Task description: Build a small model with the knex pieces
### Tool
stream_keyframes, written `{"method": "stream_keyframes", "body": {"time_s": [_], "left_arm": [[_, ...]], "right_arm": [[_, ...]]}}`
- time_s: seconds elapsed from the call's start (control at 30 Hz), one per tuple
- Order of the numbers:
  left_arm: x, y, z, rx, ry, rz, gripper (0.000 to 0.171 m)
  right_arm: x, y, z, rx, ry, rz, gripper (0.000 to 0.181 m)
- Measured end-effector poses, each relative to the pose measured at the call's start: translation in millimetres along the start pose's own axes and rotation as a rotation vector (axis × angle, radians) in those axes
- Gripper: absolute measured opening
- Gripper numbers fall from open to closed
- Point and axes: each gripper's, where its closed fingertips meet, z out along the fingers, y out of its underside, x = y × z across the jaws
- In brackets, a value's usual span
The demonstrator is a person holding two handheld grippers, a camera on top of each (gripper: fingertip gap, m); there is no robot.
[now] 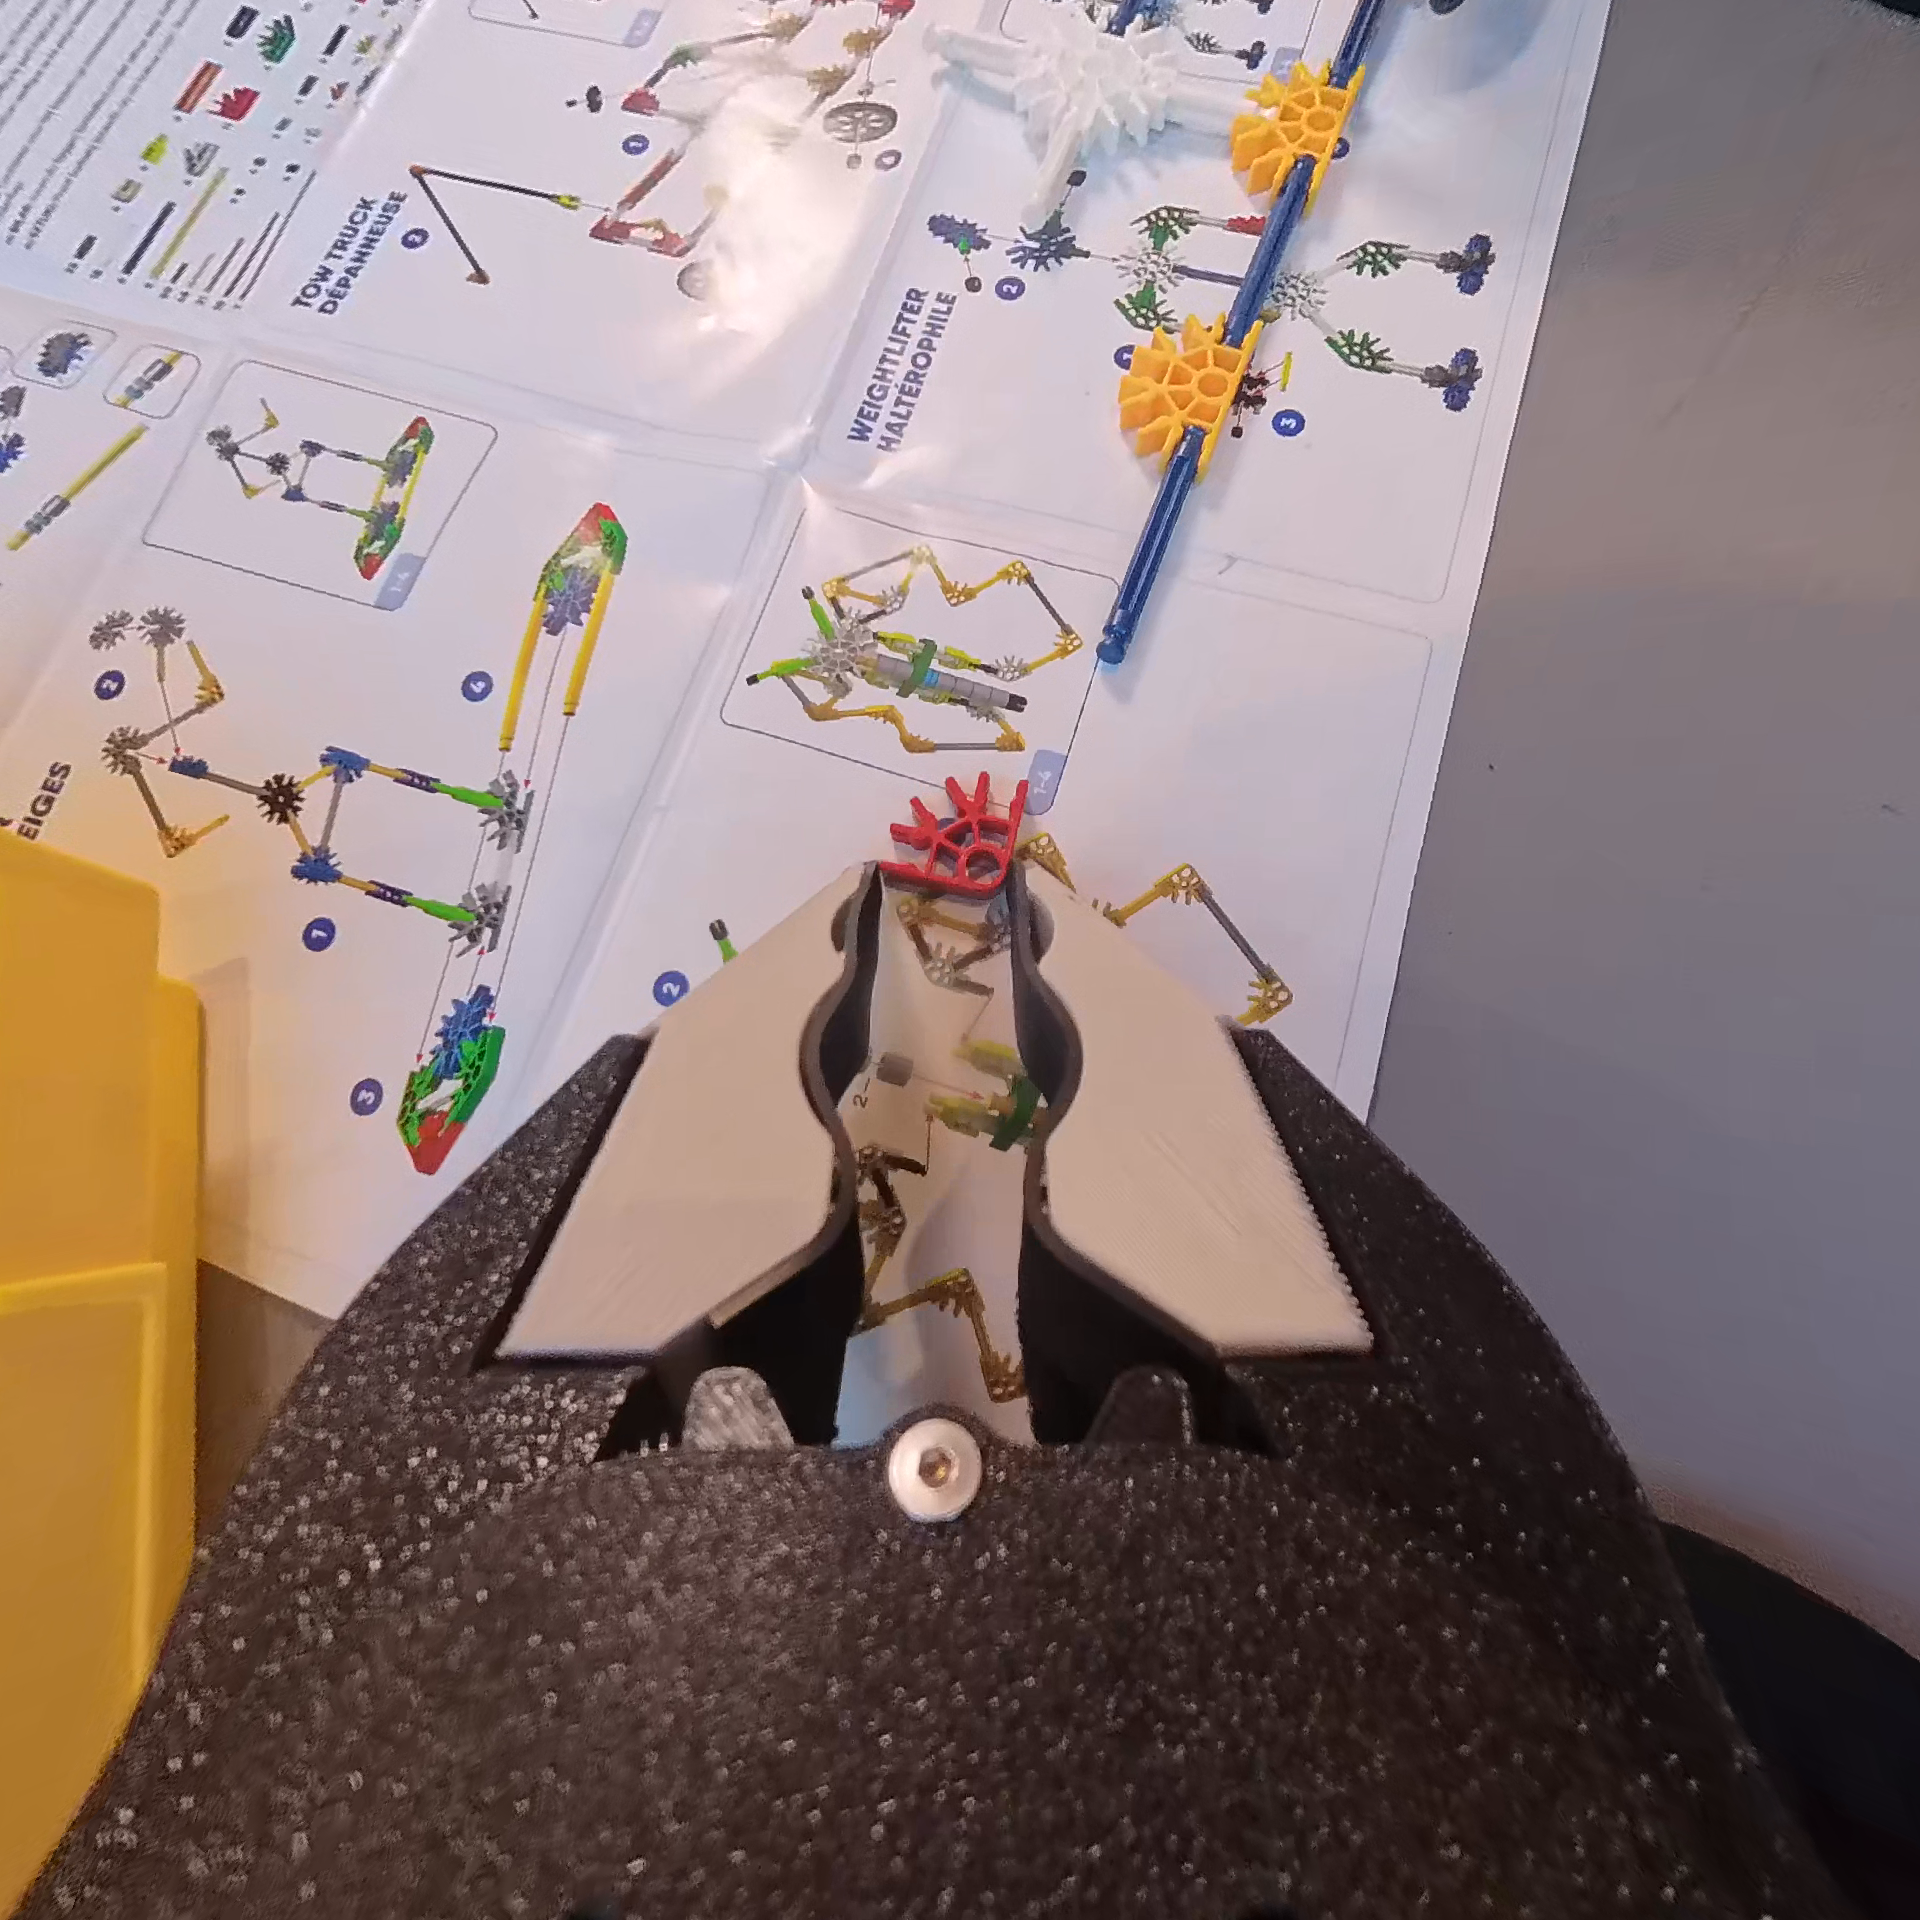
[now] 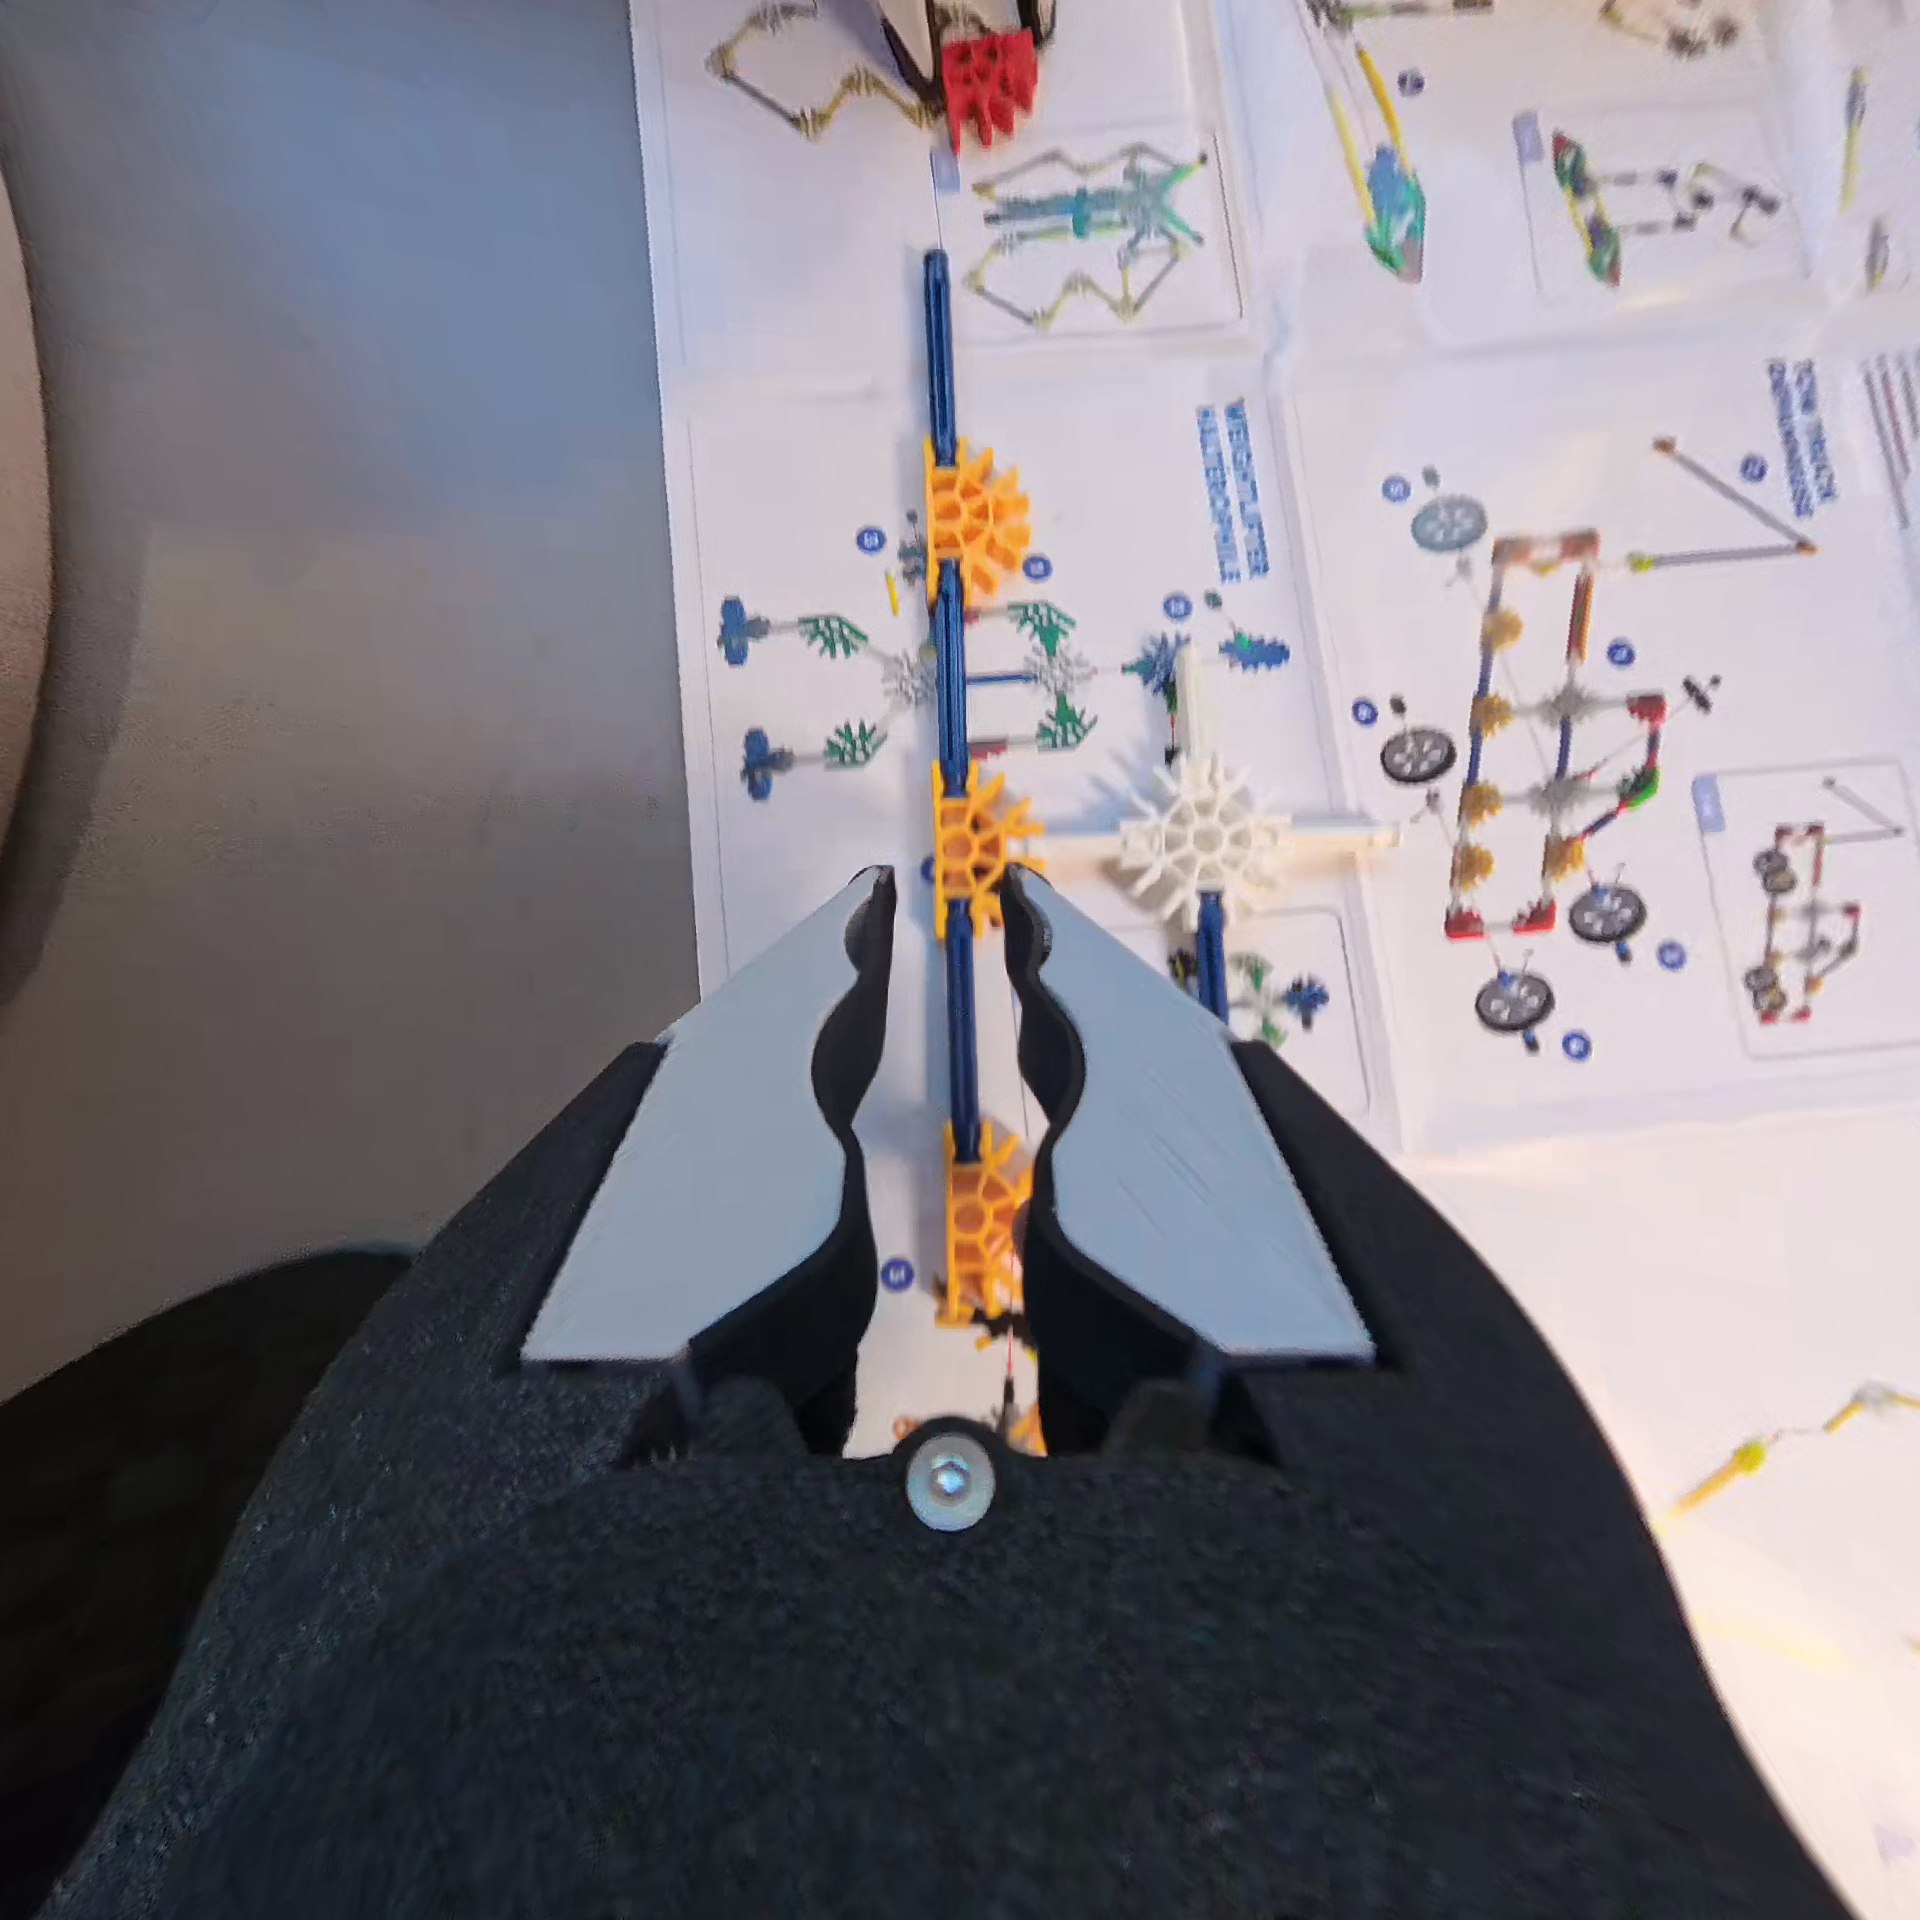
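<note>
My left gripper [image 1: 945, 873] is shut on a small red connector [image 1: 961, 831] at its fingertips, held just above a printed instruction sheet [image 1: 623, 416]. It also shows at the top of the right wrist view [image 2: 971, 42], with the red connector [image 2: 987, 83] in it. A long blue rod [image 2: 945, 686] threaded with three yellow connectors [image 2: 971, 509] lies on the sheet. My right gripper [image 2: 948, 883] hovers over this rod with its jaws slightly apart and empty, lined up along it. The rod [image 1: 1174, 499] and two yellow connectors [image 1: 1195, 395] also show in the left wrist view.
A white snowflake connector with white rods [image 2: 1205, 831] lies right of the blue rod, also in the left wrist view [image 1: 1091, 83]. A yellow bin [image 1: 73, 1247] stands at the left. Bare grey table [image 1: 1714, 727] borders the sheet's edge. The tips of one gripper are about 20 centimeters away from the tips of the other.
</note>
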Motion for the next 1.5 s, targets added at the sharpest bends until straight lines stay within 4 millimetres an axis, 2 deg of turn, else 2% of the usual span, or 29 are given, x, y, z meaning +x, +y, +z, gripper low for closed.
{"method": "stream_keyframes", "body": {"time_s": [0.13,0.2,0.27,0.5,0.63,0.8,1.0,1.27,1.5], "left_arm": [[3.4,-7.0,5.6,-0.001,0.021,0.057,0.022],[6.5,-12.1,8.9,0.008,0.043,0.086,0.022],[8.5,-18.8,9.4,0.032,0.06,0.108,0.022],[26.8,-32.3,11.0,0.068,0.161,0.167,0.022],[33.8,-27.3,14.4,0.032,0.166,0.192,0.022],[38.4,-26.8,13.1,0.045,0.155,0.183,0.022],[39.0,-22.0,16.2,0.016,0.128,0.177,0.022],[39.6,-21.1,16.8,0.008,0.122,0.169,0.022],[40.1,-21.1,15.1,0.009,0.121,0.169,0.022]], "right_arm": [[1.4,-42.4,35.3,0.039,-0.011,-0.076,0.021],[1.8,-52.9,55.4,0.009,-0.032,-0.093,0.021],[-0.5,-55.3,69.2,-0.036,-0.056,-0.104,0.019],[-13.7,-57.0,68.8,-0.053,-0.093,-0.098,0.014],[-15.1,-57.3,65.9,-0.043,-0.08,-0.098,0.015],[-16.1,-75.4,62.2,0.016,-0.082,-0.103,0.017],[-20.2,-97.0,77.9,0.065,-0.058,-0.117,0.011],[-22.4,-109.4,92.7,0.058,-0.049,-0.085,0.011],[-23.0,-105.5,100.7,0.01,-0.041,-0.088,0.006]]}}
